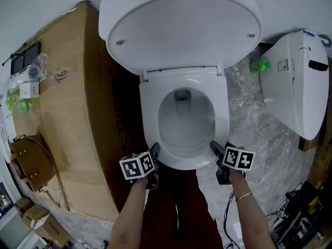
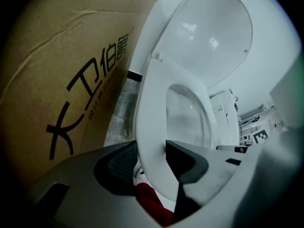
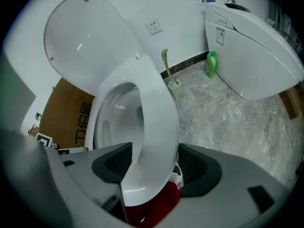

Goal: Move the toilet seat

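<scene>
Grey-veined marble floor [image 1: 259,139], glossy, open from 3 to 5 o'clock of the bowl; widest free room there.

Brown cardboard box [image 1: 62,118] at 9 o'clock, matt, flat-faced, creased, printed in black; long edge hard beside the toilet's left flank, almost no gap on that side.

Toilet lid [image 1: 181,30] at 12 o'clock, raised and leaning back toward the white wall; broad smooth oval of shiny white plastic, two small bumpers near its rim.

Second white toilet [image 1: 293,82] at 2 to 3 o'clock, lid down, rounded and wedge-like, well apart from the bowl across a strip of floor.

Toilet seat [image 1: 149,113] at the centre, a glossy white ring hinged at 12 o'clock under the lid, lying over the bowl; rounded front rim at 6 o'clock; whether it is lifted clear of the bowl's edge, cannot tell.

Left gripper [image 1: 154,154] at 7 o'clock of the ring, right gripper [image 1: 217,150] at 5 o'clock, well apart from each other; each clenched on the seat's front rim, one grey jaw over and one under the plastic, ribbed dark pads [image 2: 116,167] against it.

Red cloth [image 1: 181,211] at 6 o'clock, just below the rim.

Small green bottle [image 1: 259,65] at 2 o'clock, upright by the wall, between both toilets.
</scene>
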{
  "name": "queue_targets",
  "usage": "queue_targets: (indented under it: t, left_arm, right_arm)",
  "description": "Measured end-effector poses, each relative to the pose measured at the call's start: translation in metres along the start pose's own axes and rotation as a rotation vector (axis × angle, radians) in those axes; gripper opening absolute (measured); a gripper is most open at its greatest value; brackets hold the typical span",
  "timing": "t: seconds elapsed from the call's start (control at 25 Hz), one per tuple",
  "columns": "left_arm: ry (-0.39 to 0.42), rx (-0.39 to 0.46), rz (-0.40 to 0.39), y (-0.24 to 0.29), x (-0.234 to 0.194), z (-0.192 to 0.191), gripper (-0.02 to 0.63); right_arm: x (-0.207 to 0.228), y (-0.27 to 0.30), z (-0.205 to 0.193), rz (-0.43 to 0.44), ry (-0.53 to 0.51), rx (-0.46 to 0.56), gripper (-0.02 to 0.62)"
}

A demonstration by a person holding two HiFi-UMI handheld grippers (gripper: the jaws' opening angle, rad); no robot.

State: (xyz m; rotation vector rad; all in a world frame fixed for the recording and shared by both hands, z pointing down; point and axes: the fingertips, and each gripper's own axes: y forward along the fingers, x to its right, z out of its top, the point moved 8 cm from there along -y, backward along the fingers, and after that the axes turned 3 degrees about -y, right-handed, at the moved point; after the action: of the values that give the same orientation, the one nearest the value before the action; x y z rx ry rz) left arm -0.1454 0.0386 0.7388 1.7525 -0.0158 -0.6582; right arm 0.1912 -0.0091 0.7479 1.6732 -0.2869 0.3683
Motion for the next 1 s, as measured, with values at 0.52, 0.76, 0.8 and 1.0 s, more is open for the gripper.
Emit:
queue_targets:
  t: [0.52, 0.76, 0.8, 1.0]
  left_arm:
    - [-0.025, 0.032, -0.033, -0.064, 0.028, 0.015, 0.193]
    - [-0.042, 0.064, -0.057, -0.095, 0.046, 0.030, 0.193]
    - [-0.044, 0.073, -0.058, -0.101, 0.049, 0.031, 0.193]
    - [-0.062, 0.126, -0.075, -0.123, 0.063, 0.046, 0.193]
  right_arm:
    - [-0.028, -0.070, 0.014, 0.057, 0.028, 0.101, 0.296]
    - [-0.044, -0.105, 0.029, 0.103, 0.064, 0.172, 0.296]
    - [-0.047, -0.111, 0.030, 0.105, 0.062, 0.184, 0.296]
    - [-0.060, -0.135, 0.047, 0.124, 0.043, 0.228, 0.296]
